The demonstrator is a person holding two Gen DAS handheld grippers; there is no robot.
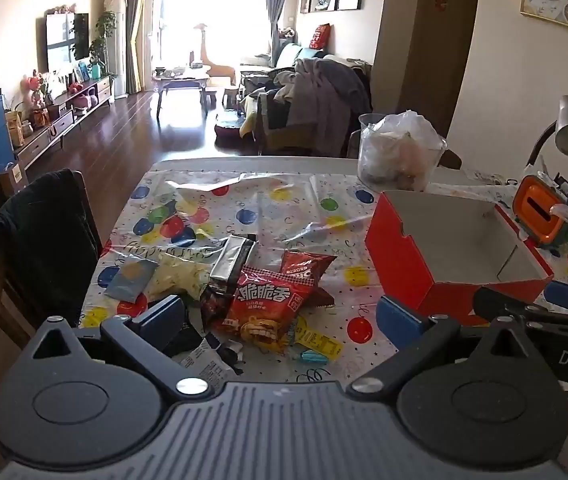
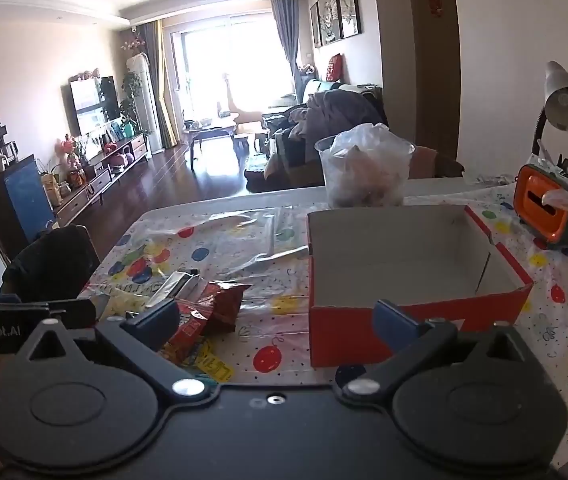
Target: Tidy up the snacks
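From the left wrist, the left gripper (image 1: 281, 308) hangs wide open and empty over the snack packets (image 1: 261, 300) on the surface (image 1: 324, 200), the red box (image 1: 456, 256) to their right.

From the right wrist, the right gripper (image 2: 279, 320) gapes empty; packets lie left, box just ahead-right.
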